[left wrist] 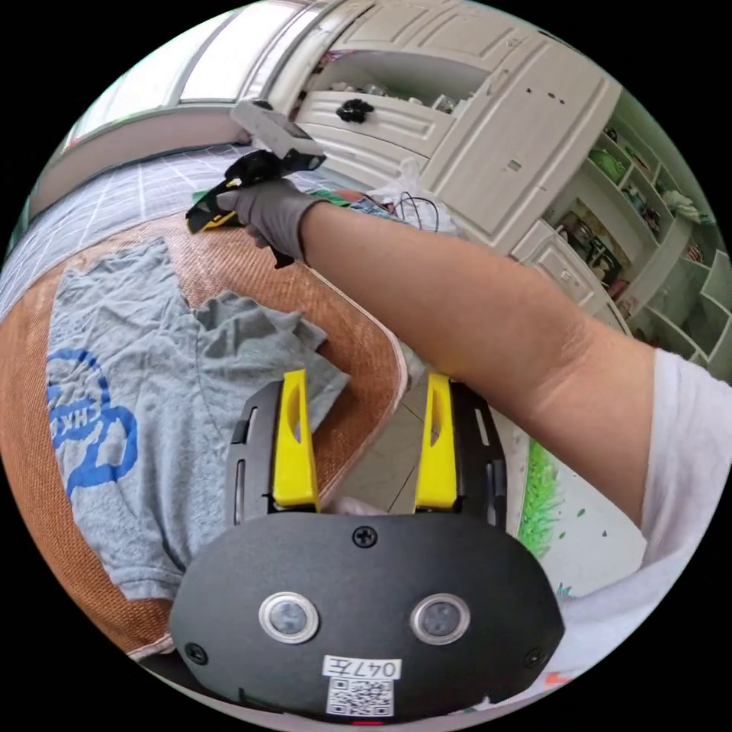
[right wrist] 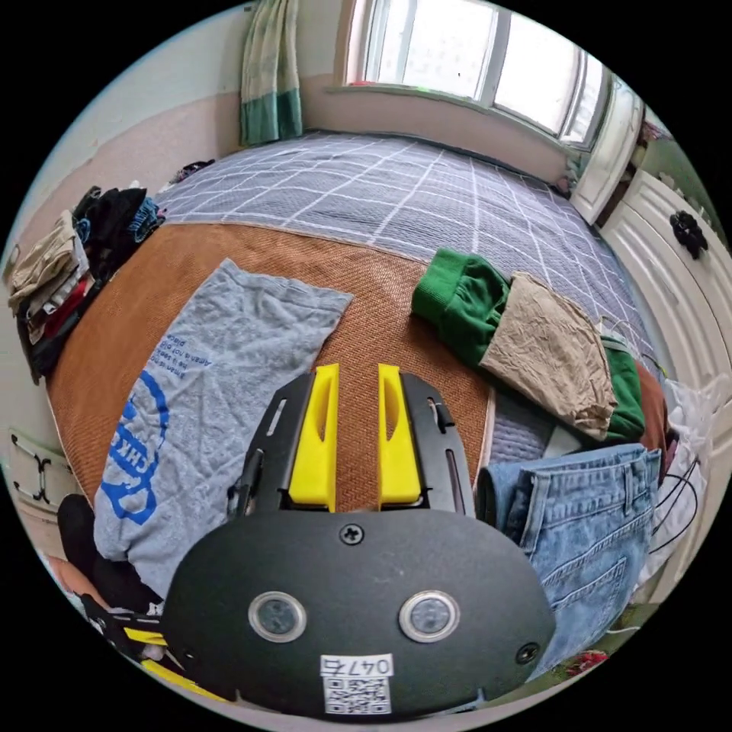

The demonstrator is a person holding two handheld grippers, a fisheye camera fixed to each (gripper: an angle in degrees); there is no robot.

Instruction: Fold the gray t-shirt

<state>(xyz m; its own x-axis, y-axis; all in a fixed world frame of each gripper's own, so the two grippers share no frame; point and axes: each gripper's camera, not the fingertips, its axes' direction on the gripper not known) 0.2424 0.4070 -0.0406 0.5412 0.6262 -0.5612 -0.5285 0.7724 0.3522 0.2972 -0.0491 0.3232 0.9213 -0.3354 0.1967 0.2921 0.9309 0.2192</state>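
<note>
Bed carries everything: checked grey cover at the far side, one brown woven mat on the near part as the folding surface. One gray t-shirt lies flat on the mat, blue print up, body spread out; in the left gripper view one sleeve is flipped inward over the chest, so the fold looks barely begun. Three other garments sit off to the side, likely queued: one green piece, one tan piece on top of it, one pair of jeans at the mat edge. One stack of clothes sits at the far corner, count unclear. Left hand-held gripper: jaws wide apart, holding nothing, hanging over the mat edge beside the shirt's sleeve. Right hand-held gripper: jaws close together with a narrow gap, nothing between them, hovering above the mat just beside the shirt. It also shows in the left gripper view, gripped by a gloved hand with the arm reaching across the mat, probably positioning for the next grab.
</note>
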